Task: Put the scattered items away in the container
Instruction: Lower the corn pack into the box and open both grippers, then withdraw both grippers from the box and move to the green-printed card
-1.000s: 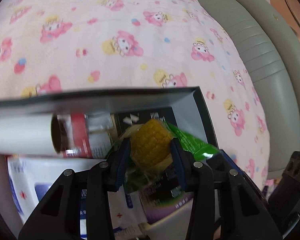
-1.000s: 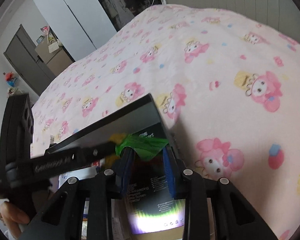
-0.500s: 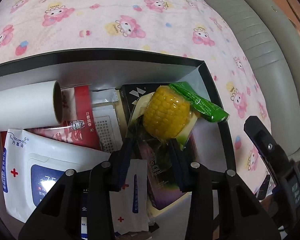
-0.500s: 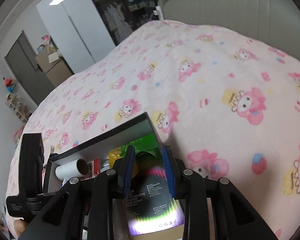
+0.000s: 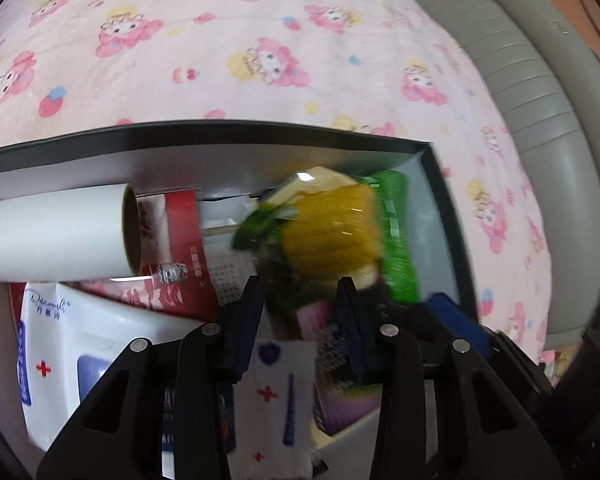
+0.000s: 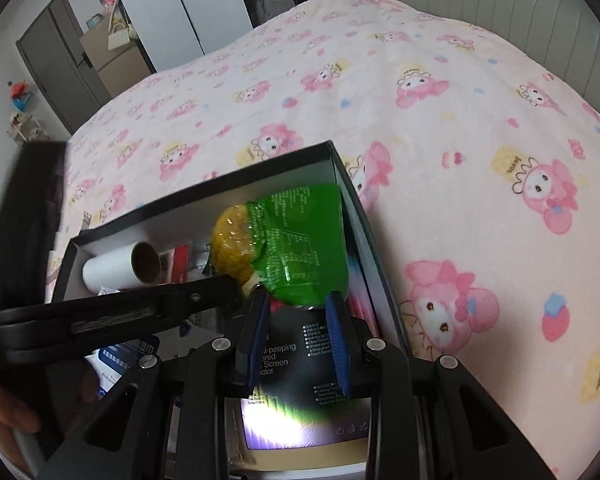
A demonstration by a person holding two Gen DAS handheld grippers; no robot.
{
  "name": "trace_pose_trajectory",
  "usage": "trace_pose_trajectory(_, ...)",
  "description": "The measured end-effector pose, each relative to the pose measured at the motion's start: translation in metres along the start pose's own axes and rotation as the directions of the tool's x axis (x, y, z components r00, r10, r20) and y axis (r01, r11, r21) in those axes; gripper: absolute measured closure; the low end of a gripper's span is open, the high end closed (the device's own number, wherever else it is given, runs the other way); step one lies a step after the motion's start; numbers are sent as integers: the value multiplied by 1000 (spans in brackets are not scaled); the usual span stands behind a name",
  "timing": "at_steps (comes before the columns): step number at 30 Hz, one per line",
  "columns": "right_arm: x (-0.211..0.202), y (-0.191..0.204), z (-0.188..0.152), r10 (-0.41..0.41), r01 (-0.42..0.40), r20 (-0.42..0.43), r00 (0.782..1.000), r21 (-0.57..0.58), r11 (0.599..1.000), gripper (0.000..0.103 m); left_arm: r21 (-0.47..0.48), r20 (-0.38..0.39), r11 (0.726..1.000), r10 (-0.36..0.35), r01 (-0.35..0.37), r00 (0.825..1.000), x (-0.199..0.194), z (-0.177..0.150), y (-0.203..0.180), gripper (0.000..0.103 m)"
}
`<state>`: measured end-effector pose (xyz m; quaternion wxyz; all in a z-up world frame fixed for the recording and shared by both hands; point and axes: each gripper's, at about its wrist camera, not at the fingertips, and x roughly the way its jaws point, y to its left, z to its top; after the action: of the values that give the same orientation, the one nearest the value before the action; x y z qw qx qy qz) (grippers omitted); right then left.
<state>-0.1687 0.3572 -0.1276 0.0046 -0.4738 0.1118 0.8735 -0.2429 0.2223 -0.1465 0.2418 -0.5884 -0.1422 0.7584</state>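
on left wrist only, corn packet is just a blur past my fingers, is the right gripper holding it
Observer: No. The right gripper is open, and the green end of the corn packet lies just past its fingertips.
Operator: what's under the right gripper then
Observer: A black screen protector box, its white label readable from that side, lying flat inside the container beneath the packet.

One box (image 5: 440, 200) holds one corn packet (image 5: 332, 232), one roll (image 5: 56, 236), two wipe packs (image 5: 60, 344).
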Motion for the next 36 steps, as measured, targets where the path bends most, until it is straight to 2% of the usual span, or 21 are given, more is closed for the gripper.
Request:
trace_pose_trajectory(2,-1,3,-1,-6,6,5,1000,-14,1000,77,9,27,1000,-25,25,999,-14,-5,-4,64)
trace_pose_trajectory(6,-7,8,-3,-10,10,22,1000,-28,1000,77,37,77,998,-46,43,996,-41,-16,-10,53)
trace_pose_trajectory(14,-40,38,-9,12,-6,86,996,-75,997,76,91,170,996,-41,26,985,-98,-45,-13,51)
trace_pose_trajectory(20,-76,67,-30,79,-67,121,989,-98,993,76,111,221,994,-48,24,974,-144,-79,-4,51)
trace_pose_trajectory(25,-101,102,-50,98,-77,136,986,-154,985,75,80,267,997,-45,24,963,-180,-108,16,50)
trace_pose_trajectory(31,-107,146,-75,158,-137,94,983,-193,972,75,18,310,1000,4,-10,951,-213,-140,53,50)
trace_pose_trajectory(36,-104,195,-93,196,-177,49,979,-264,948,75,-54,350,997,67,-52,934,-243,-164,93,50)
